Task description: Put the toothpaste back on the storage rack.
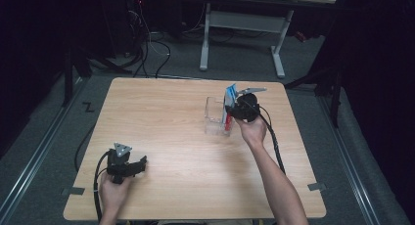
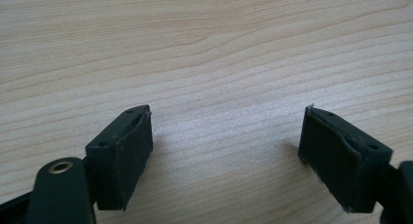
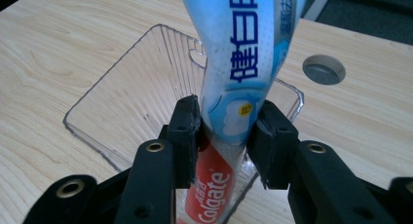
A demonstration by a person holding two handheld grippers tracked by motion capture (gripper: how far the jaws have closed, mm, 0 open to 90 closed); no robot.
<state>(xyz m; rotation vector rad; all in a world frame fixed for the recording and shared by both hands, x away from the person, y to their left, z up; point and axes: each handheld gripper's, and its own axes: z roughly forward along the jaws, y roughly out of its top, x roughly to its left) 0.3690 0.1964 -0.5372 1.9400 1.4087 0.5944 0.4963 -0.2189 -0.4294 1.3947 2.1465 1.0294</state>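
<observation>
Nearest the camera, at the near-left of the table [image 1: 171,137], the left gripper [image 2: 225,151] is held with its jaws wide apart over bare wood. At the far right, a toothpaste tube [image 3: 234,87] marked "Colgate", with Chinese characters, is clamped by the right gripper [image 3: 224,136], its red end inside a clear plastic box [image 3: 126,102].

A white-legged desk [image 1: 244,22] stands at twelve o'clock beyond the wooden table [image 1: 186,137]; cables [image 1: 168,51] lie at eleven o'clock
</observation>
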